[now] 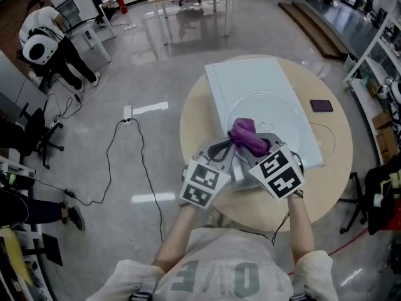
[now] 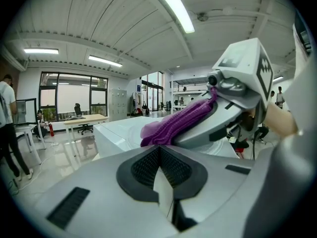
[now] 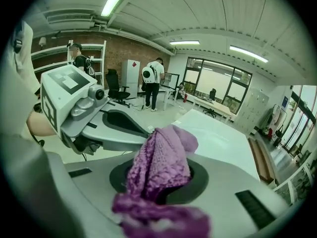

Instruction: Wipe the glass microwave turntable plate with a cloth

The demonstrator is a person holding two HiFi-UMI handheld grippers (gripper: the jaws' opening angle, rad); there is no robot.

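Purple cloth [image 3: 161, 155] is clamped in your right tongs [image 3: 159, 181], left tongs [image 2: 159, 175] closed empty; lower it flat onto the glass plate [image 1: 276, 105], wiping in overlapping circles.

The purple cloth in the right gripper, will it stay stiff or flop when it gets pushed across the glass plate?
Probably floppy: the purple cloth bunches and droops over the shut jaws of the right gripper. Likely light too, since a loose fold stands up unsupported. Its knitted, nubby surface should resist slipping from the jaws.
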